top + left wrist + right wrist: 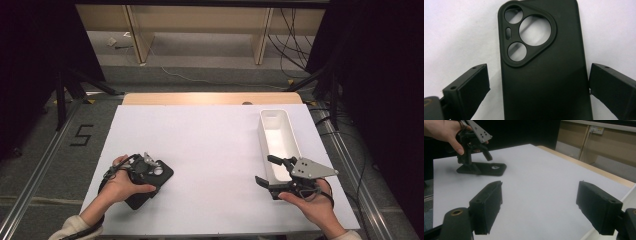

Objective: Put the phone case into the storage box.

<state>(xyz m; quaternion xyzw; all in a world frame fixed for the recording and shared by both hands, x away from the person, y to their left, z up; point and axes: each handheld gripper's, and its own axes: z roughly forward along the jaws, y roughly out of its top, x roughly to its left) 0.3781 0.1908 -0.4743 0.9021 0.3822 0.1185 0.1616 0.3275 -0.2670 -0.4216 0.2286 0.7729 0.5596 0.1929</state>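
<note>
A black phone case lies flat on the white table at the front left, its camera cutouts facing up. My left gripper points down over it. In the left gripper view the case sits between the two jaws: the right-hand jaw stands almost against its edge, the left-hand jaw a small gap away. The gripper is open. My right gripper is held level at the front right, open, with bare table between its fingers. In its view the left gripper stands over the case.
An empty long white tray stands at the right of the table, just beyond the right gripper. A wooden strip borders the table's far edge. Dark stands and cables flank the table on the floor.
</note>
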